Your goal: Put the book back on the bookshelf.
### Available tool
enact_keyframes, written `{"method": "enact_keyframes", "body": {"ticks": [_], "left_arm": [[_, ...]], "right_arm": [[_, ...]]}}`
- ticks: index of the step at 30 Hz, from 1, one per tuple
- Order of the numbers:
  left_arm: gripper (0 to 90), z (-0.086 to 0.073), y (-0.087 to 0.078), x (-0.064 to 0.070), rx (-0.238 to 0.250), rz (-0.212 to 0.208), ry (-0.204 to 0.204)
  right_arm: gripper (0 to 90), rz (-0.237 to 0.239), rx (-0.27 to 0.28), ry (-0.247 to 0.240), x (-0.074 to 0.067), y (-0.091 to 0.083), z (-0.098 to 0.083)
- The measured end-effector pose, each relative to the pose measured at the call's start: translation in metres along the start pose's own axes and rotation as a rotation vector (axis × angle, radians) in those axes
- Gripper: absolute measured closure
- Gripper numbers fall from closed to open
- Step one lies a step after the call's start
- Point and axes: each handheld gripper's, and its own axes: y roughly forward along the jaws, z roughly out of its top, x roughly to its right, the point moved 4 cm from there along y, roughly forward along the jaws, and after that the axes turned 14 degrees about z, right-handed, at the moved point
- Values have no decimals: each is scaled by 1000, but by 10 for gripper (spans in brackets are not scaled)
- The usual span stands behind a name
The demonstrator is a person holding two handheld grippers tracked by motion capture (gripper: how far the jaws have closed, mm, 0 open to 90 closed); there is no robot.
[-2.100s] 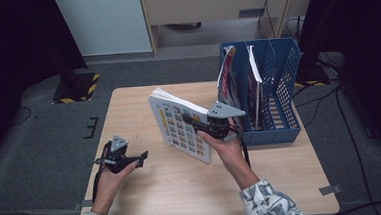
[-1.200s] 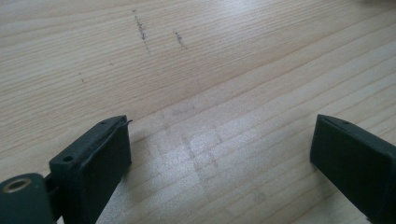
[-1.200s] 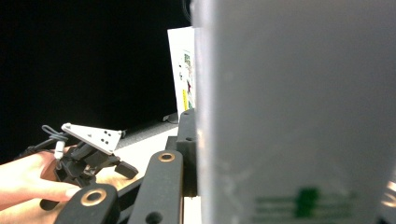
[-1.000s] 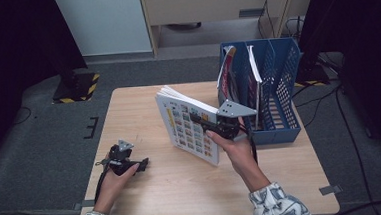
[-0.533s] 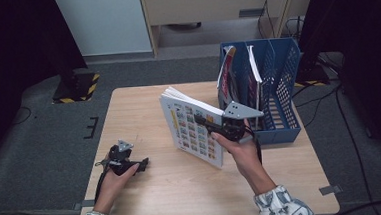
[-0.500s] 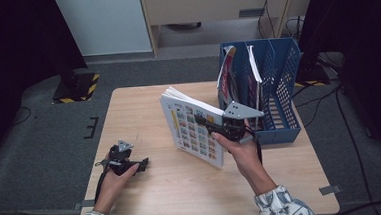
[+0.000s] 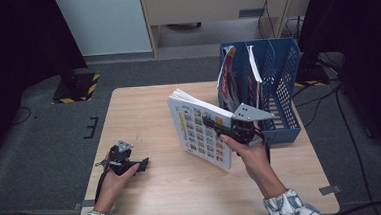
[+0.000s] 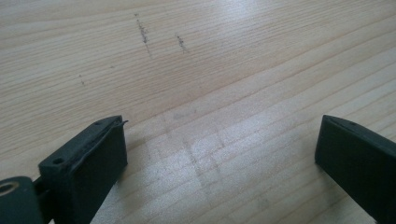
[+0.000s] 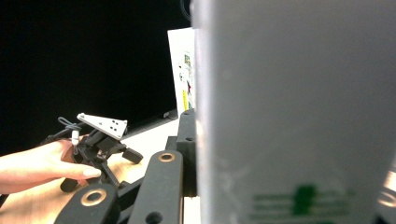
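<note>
Carrying the book to the rack

My right gripper [image 7: 219,127] is clamped on the thick white picture-covered book [image 7: 200,130], upright mid-table, just left of the blue mesh file rack [image 7: 283,102]. Keep it vertical, aim for a free slot. Left gripper [image 7: 141,165] rests wide, w/ nothing in it, near-left.

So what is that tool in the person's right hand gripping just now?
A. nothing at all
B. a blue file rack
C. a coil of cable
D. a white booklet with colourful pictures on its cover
D: the right tool is clamped on the edge of the white booklet, held upright above the table, beside the blue rack.
</note>
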Motion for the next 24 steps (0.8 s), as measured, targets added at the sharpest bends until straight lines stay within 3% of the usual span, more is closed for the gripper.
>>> {"method": "enact_keyframes", "body": {"ticks": [24], "left_arm": [[16, 0, 0, 0, 3, 0, -1]], "right_arm": [[739, -4, -18, 17, -4, -33, -7]]}}
